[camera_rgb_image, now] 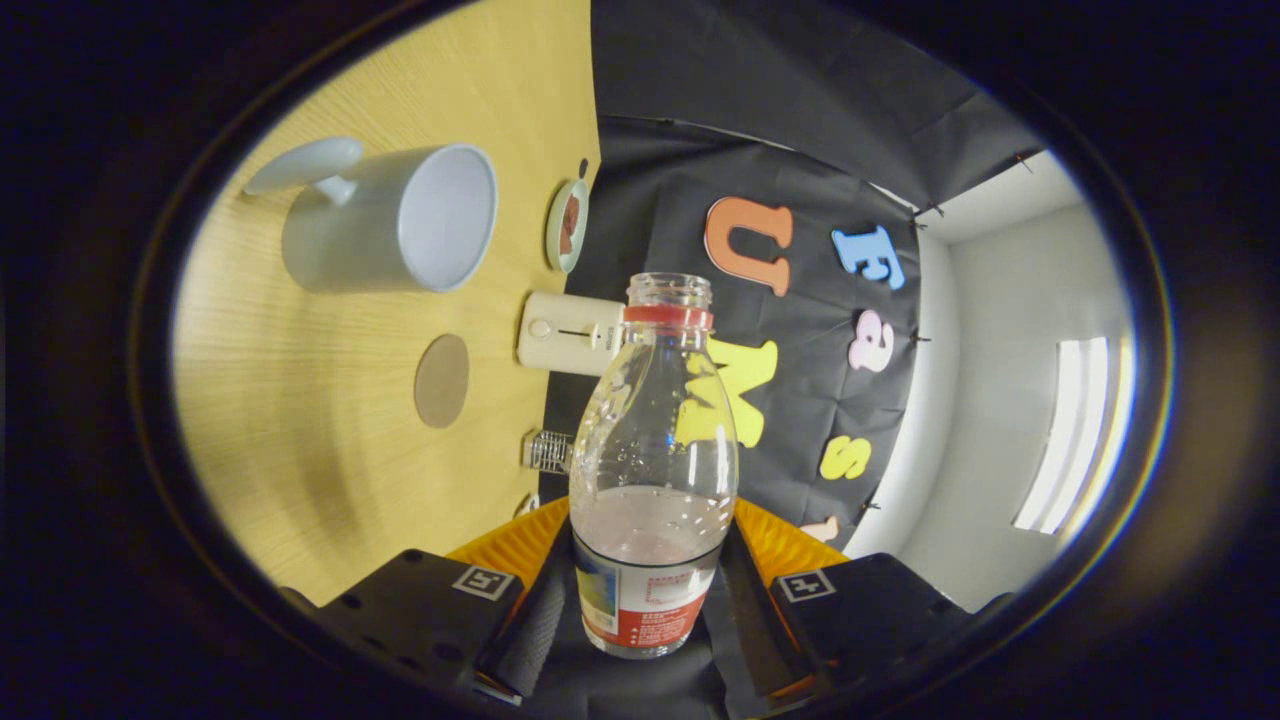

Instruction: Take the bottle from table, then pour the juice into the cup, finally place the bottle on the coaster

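A clear plastic bottle (655, 470) with a red neck ring and no cap sits between my fingers, and my gripper (648, 600) is shut on its labelled lower part. Pale liquid fills the part of the bottle nearest the fingers. The view is rolled, so the wooden table (300, 450) stands along the left side. A white mug (385, 218) rests on it beyond the fingers, its mouth turned toward the bottle's side. A round brown coaster (441, 380) lies on the table between the mug and the fingers, apart from both.
A white lid-like disc (300, 163) lies behind the mug. Near the table's far edge are a small plate (567, 225) with something brown, a cream box-shaped device (568, 333) and a small clear ribbed object (548, 452). Black cloth wall stands beyond.
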